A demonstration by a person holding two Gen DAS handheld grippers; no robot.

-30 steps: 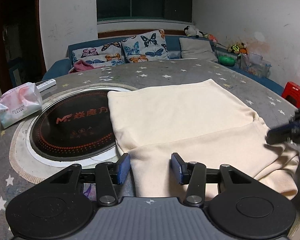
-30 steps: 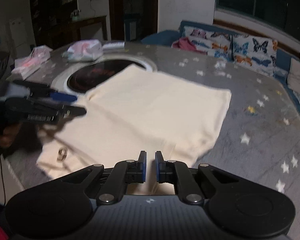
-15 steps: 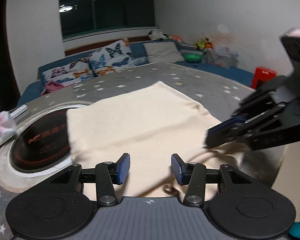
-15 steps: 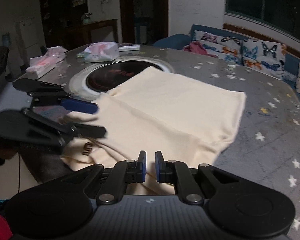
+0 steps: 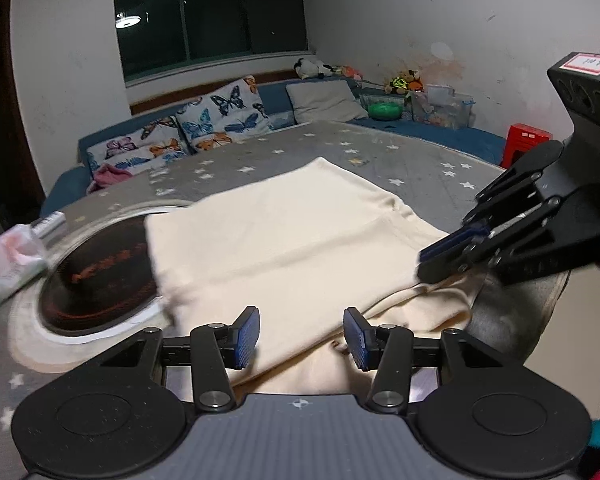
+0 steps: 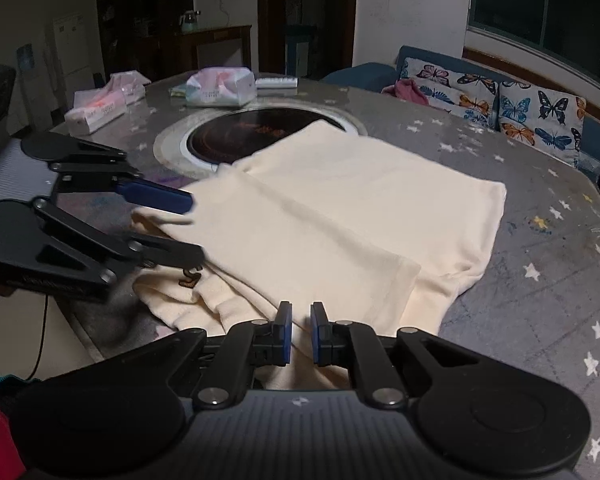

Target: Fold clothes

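A cream garment (image 5: 292, 240) lies partly folded on the round grey star-patterned table (image 5: 380, 152); it also shows in the right wrist view (image 6: 340, 216). My left gripper (image 5: 300, 336) is open, its blue pads on either side of the garment's near edge, holding nothing; it also shows in the right wrist view (image 6: 192, 228). My right gripper (image 6: 300, 332) has its pads close together with a narrow gap, over the garment's near corner; I cannot tell whether cloth is pinched. It also shows at the right of the left wrist view (image 5: 432, 260).
A black induction hob (image 6: 256, 136) is set in the table's middle, partly under the garment. Tissue packs (image 6: 220, 88) (image 6: 100, 108) and a remote (image 6: 276, 82) lie at the table's far side. A blue sofa with butterfly cushions (image 5: 220, 120) runs behind. A red stool (image 5: 524, 140) stands at the right.
The left gripper has swung right along the garment's near edge, staying open. The right gripper has come closer to the left one, its pads still nearly together. The garment's near edge is more bunched.
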